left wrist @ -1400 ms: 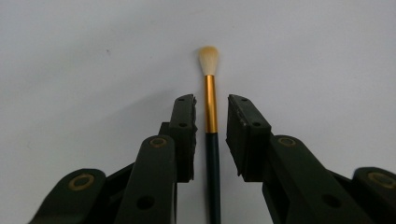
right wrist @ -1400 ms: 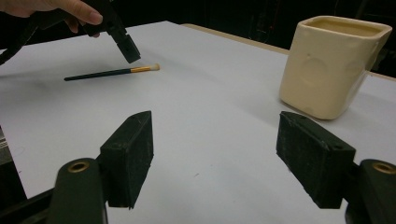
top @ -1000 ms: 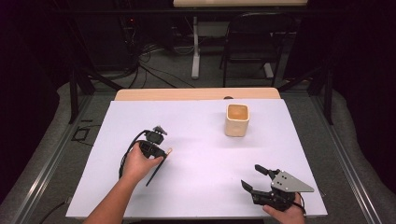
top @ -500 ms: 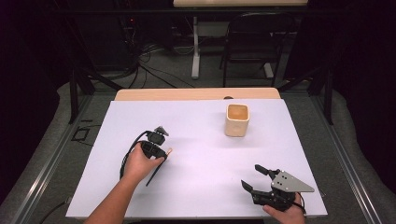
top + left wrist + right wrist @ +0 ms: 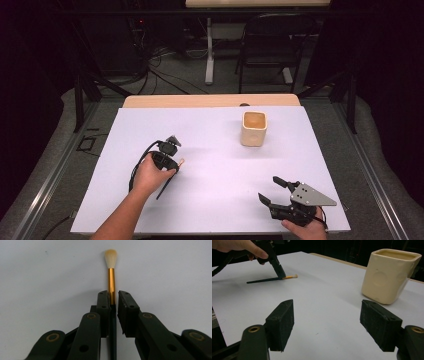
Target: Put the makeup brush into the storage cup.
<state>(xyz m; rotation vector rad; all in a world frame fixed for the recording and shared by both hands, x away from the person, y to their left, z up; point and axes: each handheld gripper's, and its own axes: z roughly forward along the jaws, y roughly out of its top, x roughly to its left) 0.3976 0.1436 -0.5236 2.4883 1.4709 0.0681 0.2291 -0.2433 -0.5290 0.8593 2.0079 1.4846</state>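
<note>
Your counter (image 5: 215, 130) fills the middle of the high view under its white sheet; the cream cup (image 5: 254, 128) stands upper right of centre, well apart from both hands; your right tongs (image 5: 272, 190) wait at the lower right, jaws wide apart and empty; your left tongs (image 5: 172, 159), left of centre, sit a touch nearer the brush (image 5: 111, 280) than a second ago; in the left gripper view the jaws are nearly together around its gold ferrule, a sliver of gap on the right, so I judge the grip about to bite; the brush lies flat on the counter, bristles toward the top of that frame.
</note>
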